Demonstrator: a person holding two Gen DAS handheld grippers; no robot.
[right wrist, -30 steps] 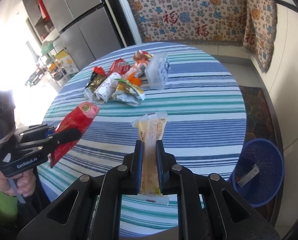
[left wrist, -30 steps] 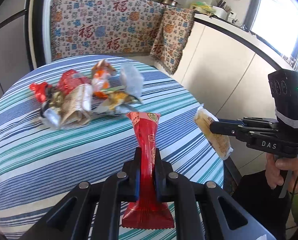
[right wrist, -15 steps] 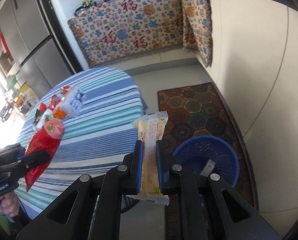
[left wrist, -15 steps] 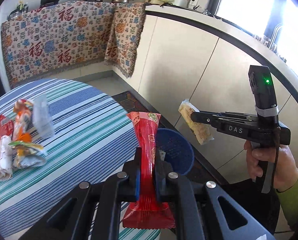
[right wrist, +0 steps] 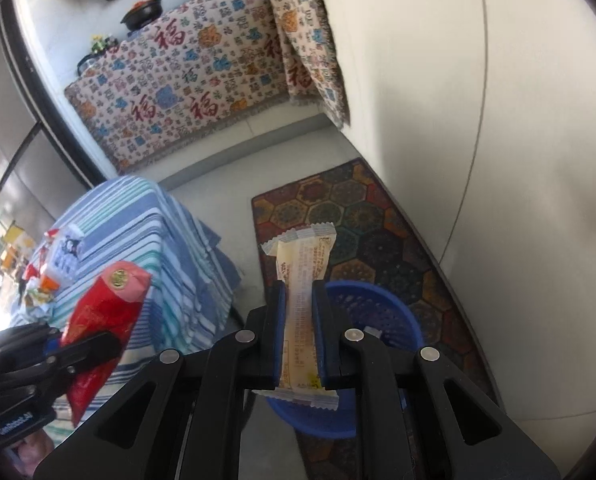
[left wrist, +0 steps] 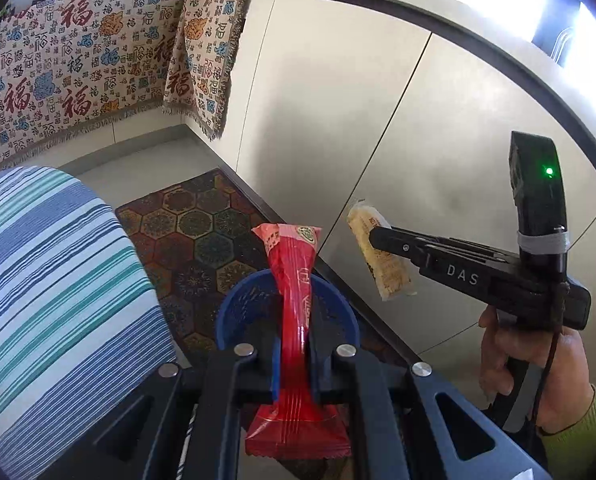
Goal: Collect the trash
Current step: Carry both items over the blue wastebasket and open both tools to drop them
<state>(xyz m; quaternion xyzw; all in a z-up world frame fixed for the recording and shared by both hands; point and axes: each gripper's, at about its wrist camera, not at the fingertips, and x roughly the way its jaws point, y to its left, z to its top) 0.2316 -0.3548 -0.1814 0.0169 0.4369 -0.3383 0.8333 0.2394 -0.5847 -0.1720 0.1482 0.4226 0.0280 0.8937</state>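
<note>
Left wrist view: left tongs (left wrist: 293,356) pinched tight on red wrapper (left wrist: 295,300) at its waist, long axis running 6 to 12 o'clock, sealed end toward camera, printed top end pointing away over blue basket (left wrist: 225,320). Basket sits on patterned rug (left wrist: 193,220) on the floor, directly behind wrapper. Same view shows right tongs (left wrist: 372,236) from the side at 3 o'clock, person's hand (left wrist: 538,364) on the grip, green sleeve cuff, green light lit on housing. Pale yellow wrapper (left wrist: 382,260) hangs from those tongs, long axis tilted approx 11 to 5 o'clock, well above floor, right of basket.

Right wrist view: right tongs (right wrist: 300,332) pressed together on pale yellow wrapper (right wrist: 304,280), axis 6 to 12, far end crimped. Blue basket (right wrist: 394,312) lies under and behind it at 5 o'clock; white scrap inside, not seen in left view. Left tongs (right wrist: 97,344) appear at 8 o'clock w/ red wrapper (right wrist: 101,312) tilted toward 1 o'clock. Only this view shows remaining trash pile (right wrist: 53,264) on striped table (right wrist: 145,216) at 9 o'clock. Draped patterned cloth (right wrist: 185,88) at 11–12 o'clock, pans above it. Nothing between either wrapper and basket.
</note>
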